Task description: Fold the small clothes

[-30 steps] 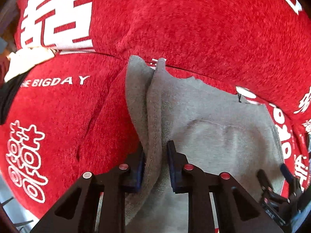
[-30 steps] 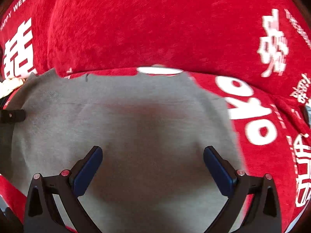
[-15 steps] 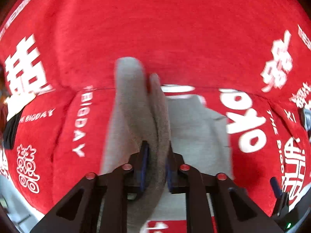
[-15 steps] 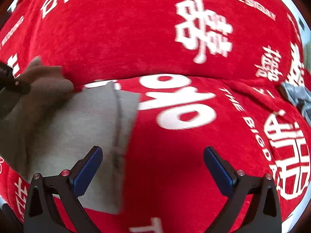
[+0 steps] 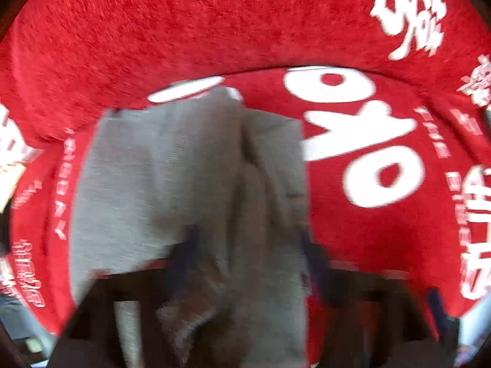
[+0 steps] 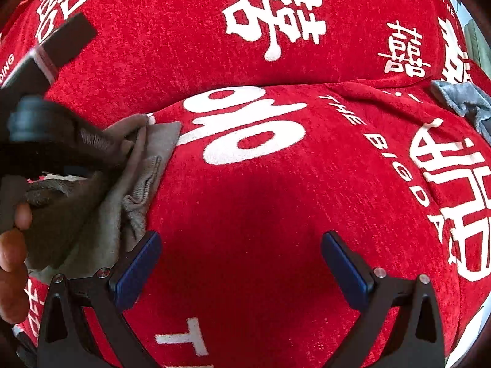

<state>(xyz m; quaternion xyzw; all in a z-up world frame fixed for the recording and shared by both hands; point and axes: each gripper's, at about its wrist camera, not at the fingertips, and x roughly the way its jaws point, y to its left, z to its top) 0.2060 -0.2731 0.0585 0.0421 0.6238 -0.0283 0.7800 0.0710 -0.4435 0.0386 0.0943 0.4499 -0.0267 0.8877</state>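
Observation:
A small grey garment (image 5: 159,178) lies folded over on the red cover. The left wrist view is motion-blurred. My left gripper (image 5: 248,251) has its blue pads wide apart, with a thick fold of the grey cloth (image 5: 251,276) draped between them. In the right wrist view the garment (image 6: 144,165) sits at the left, with the left gripper's body (image 6: 40,135) over it. My right gripper (image 6: 241,263) is open and empty above bare red cover, to the right of the garment.
The red plush cover (image 6: 276,199) with white characters spans a seat and a backrest (image 6: 184,46). A blue-grey cloth (image 6: 463,101) lies at the far right. A person's hand (image 6: 12,245) shows at the left edge.
My left gripper carried the grey fold to the right over the garment, and its pads have spread apart. My right gripper moved right, off the garment, and stayed open.

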